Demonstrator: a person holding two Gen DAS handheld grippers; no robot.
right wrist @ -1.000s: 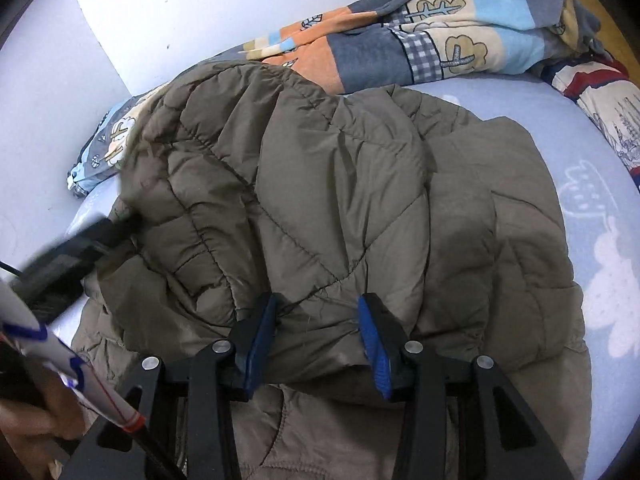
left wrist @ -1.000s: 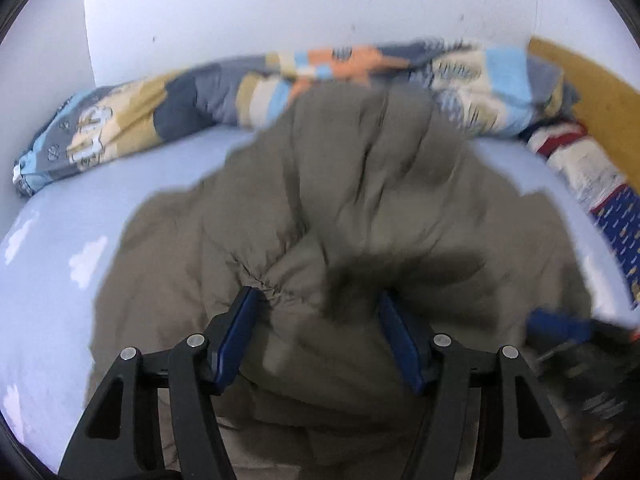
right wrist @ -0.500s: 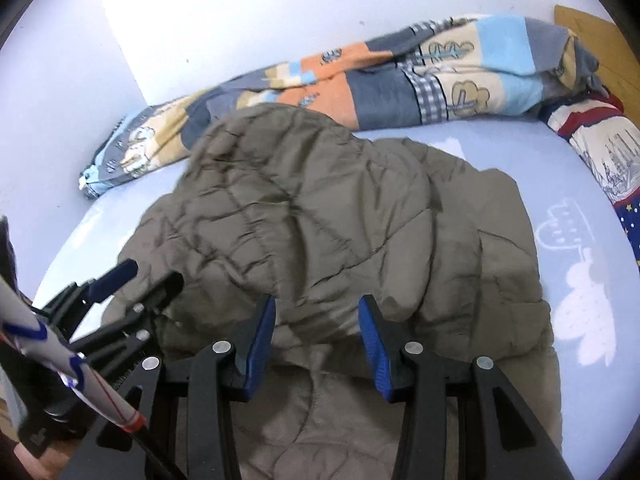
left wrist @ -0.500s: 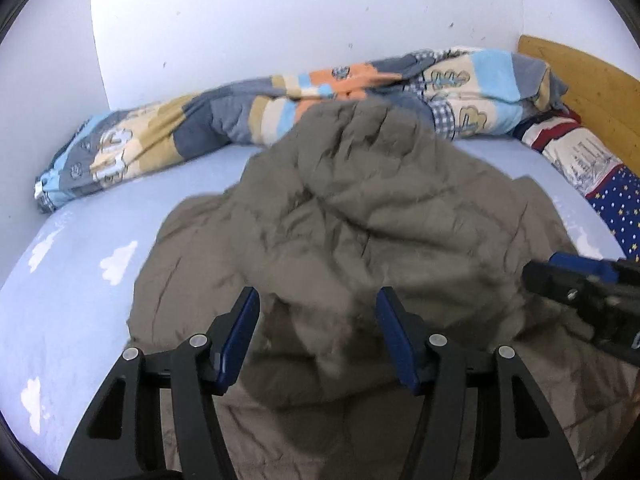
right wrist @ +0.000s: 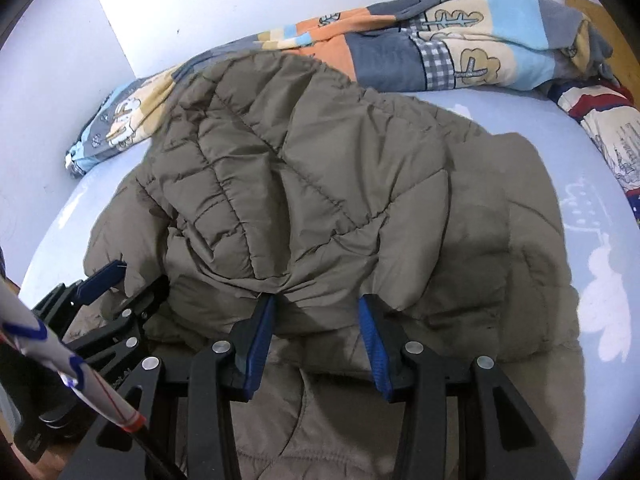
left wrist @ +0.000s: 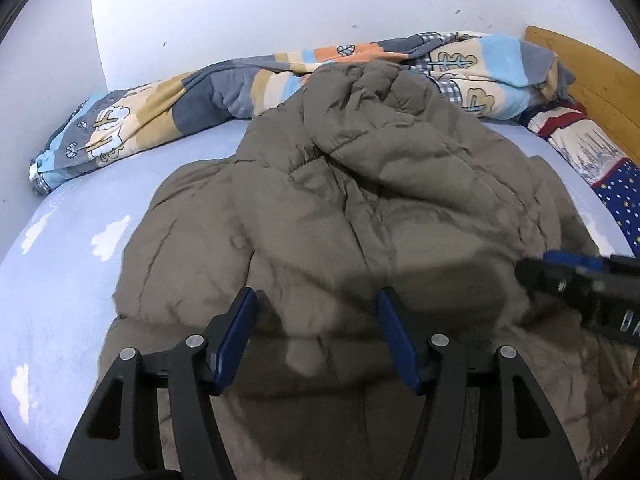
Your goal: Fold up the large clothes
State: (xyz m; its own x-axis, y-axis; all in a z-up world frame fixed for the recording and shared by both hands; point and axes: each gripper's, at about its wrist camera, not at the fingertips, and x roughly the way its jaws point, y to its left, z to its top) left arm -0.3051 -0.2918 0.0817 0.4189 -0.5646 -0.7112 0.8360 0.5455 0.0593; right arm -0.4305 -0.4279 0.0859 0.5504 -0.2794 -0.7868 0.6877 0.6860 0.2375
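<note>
The brown quilted jacket (right wrist: 320, 200) lay on the light blue bed sheet (left wrist: 60, 272), doubled over, with its long axis running from the grippers toward the patterned blanket (right wrist: 460, 44) at the wall, where its rounded far end touched the blanket. The left gripper (left wrist: 318, 316) and the right gripper (right wrist: 316, 320) both stood at the near folded edge of the jacket with jaws spread wide and gripping nothing. The jacket's near hem was cut off by the frame, and the right gripper was blurred in the left wrist view.
</note>
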